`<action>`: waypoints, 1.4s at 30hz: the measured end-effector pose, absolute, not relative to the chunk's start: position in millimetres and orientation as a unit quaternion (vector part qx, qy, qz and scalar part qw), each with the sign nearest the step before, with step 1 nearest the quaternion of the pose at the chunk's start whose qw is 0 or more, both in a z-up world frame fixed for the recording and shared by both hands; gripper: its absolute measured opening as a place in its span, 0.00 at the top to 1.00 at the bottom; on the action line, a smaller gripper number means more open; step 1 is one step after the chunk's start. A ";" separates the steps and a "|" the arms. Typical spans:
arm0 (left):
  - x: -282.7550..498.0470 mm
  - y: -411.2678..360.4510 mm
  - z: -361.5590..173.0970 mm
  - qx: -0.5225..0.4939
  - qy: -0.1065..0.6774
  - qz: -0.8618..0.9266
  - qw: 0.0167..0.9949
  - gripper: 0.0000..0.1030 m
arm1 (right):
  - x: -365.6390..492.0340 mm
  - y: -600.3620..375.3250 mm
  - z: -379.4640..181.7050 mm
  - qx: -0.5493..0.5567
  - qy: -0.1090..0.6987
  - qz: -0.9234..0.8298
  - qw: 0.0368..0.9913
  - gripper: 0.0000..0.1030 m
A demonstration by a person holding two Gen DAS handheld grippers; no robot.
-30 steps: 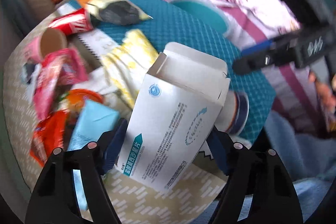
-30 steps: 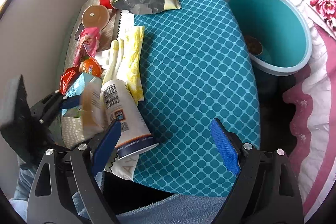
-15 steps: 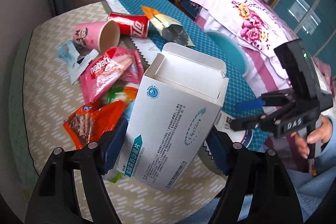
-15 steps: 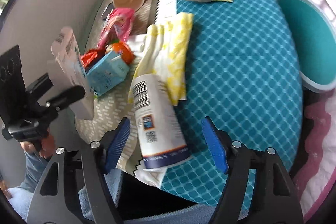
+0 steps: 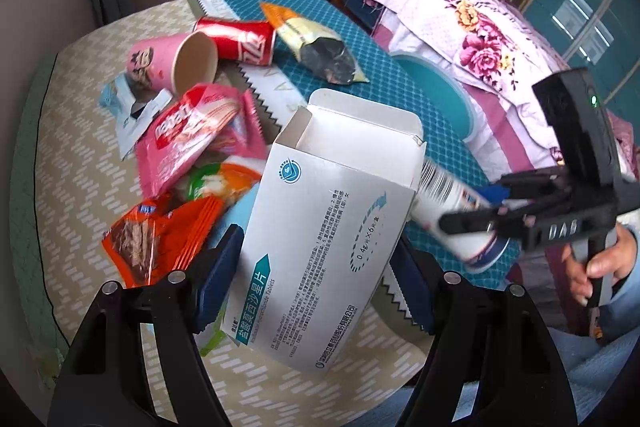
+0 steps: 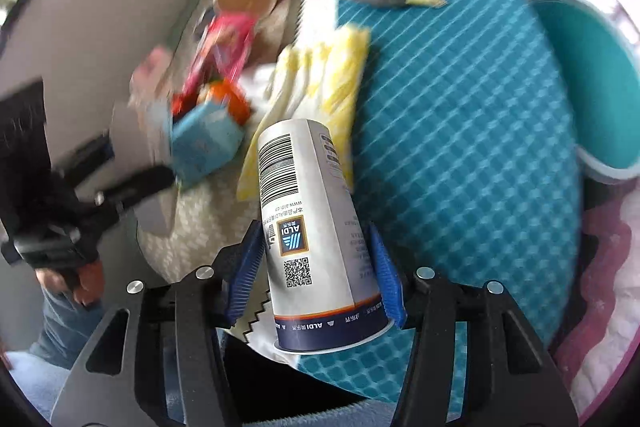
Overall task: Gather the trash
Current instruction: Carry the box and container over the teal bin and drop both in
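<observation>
- Trash: a white box (image 5: 320,227), lower centre of the left view, gripped by the left gripper (image 5: 316,279).
- Cup (image 6: 316,239), lower centre, lies between the right gripper's (image 6: 316,275) closing fingers; contact seems near, though blurred.

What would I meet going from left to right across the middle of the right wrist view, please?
The left gripper holding a blurred box, then the light blue carton, the white cup between the closing right gripper pads, the blue patterned cloth, then the teal bin.
</observation>
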State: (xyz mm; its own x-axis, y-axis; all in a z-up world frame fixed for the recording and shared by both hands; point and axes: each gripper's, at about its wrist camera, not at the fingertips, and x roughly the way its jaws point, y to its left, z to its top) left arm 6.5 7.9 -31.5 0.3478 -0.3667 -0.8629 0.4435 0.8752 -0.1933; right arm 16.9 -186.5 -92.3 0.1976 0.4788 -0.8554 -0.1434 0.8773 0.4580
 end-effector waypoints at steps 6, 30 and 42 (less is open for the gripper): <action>10.2 -6.8 -24.7 0.040 0.515 -0.237 0.823 0.29 | 21.2 -212.7 -84.8 0.166 0.583 0.181 0.775 0.51; 66.7 -98.7 -33.8 0.084 0.545 -0.172 0.816 0.29 | 45.9 -320.6 -69.7 0.205 0.533 0.145 0.808 0.51; 109.8 -182.3 -35.9 0.117 0.549 -0.204 0.802 0.30 | 63.4 -398.2 -89.9 0.273 0.512 0.093 0.809 0.51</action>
